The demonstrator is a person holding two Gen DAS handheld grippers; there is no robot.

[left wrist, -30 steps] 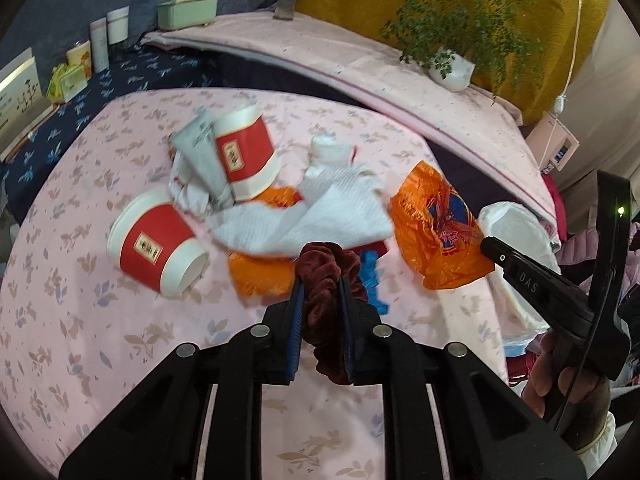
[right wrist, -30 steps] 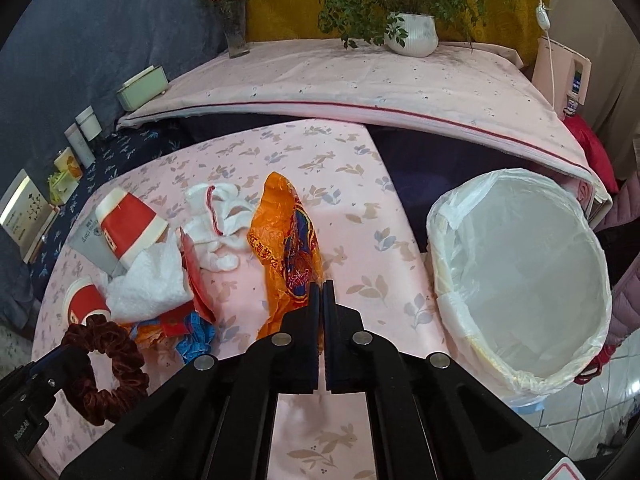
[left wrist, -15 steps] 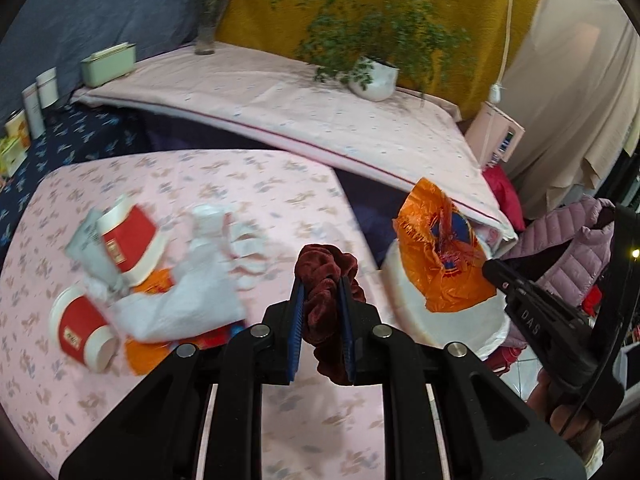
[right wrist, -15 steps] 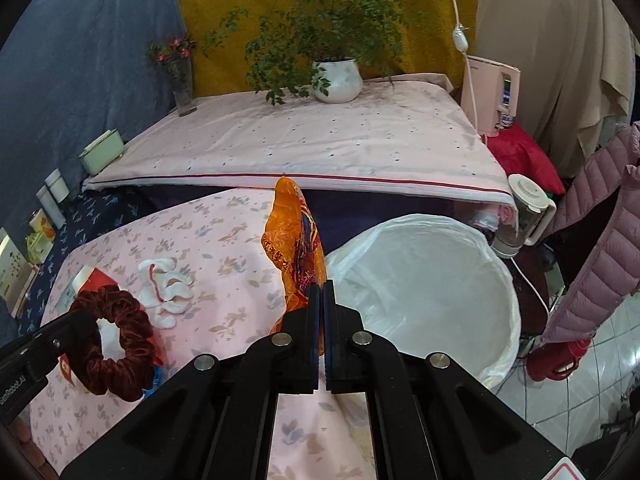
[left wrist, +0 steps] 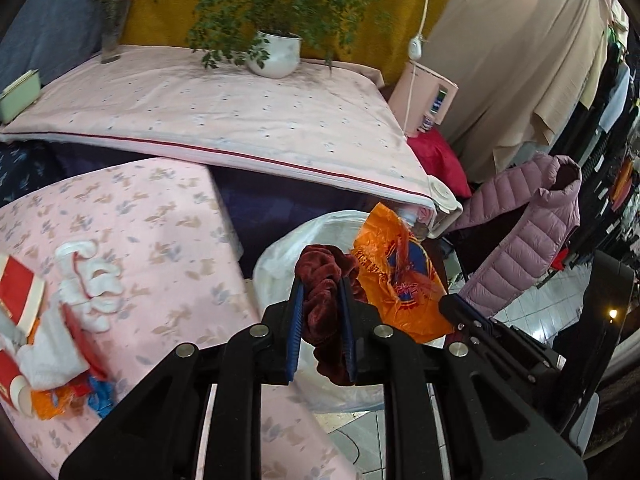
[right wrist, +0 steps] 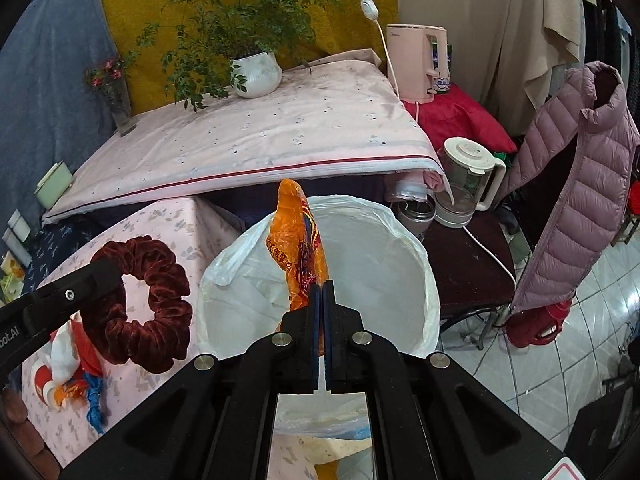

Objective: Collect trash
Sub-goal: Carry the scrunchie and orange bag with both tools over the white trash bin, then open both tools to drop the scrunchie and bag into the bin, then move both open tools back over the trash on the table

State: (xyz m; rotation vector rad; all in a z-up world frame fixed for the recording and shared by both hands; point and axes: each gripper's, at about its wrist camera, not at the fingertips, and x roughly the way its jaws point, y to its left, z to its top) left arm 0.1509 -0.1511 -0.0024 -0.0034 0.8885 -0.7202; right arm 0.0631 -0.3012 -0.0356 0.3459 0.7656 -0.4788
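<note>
Cluttered room, mustard-yellow cloth on the back wall, a leafy green plant in a white ceramic pot (right wrist: 258,74) on a raised surface under a pale pink sheet. Lower and nearer, a tabletop under a pink floral cloth (left wrist: 132,216).

Far left on that tabletop: a heap of litter. Red-and-white paper cups (left wrist: 18,300), crumpled white tissue (left wrist: 86,276), scraps of orange and blue wrapper (left wrist: 72,398), all touching or overlapping.

Left claw (left wrist: 323,322): blue-padded fingers (left wrist: 295,328) clenched on a dark red velvet scrunchie (left wrist: 326,280), held in the air off the tabletop's right edge. From the right wrist view the scrunchie hangs as an open ring beside the bin's left rim.

Just beside the tabletop's corner, on the floor: a round bin lined with a white plastic bag (right wrist: 400,248), mouth open.

Right claw (right wrist: 322,312): clenched flat on a crinkled orange plastic wrapper with blue and red print (right wrist: 298,240), which stands upright from the fingertips, above the bin's mouth, near its left side.

Further right: a clear blender jug with a white lid (right wrist: 466,184) on a dark low stand, a pink electric kettle (right wrist: 418,62) behind it, a quilted mauve puffer jacket (right wrist: 576,204) hanging, pale tiled floor (right wrist: 560,364) below.
</note>
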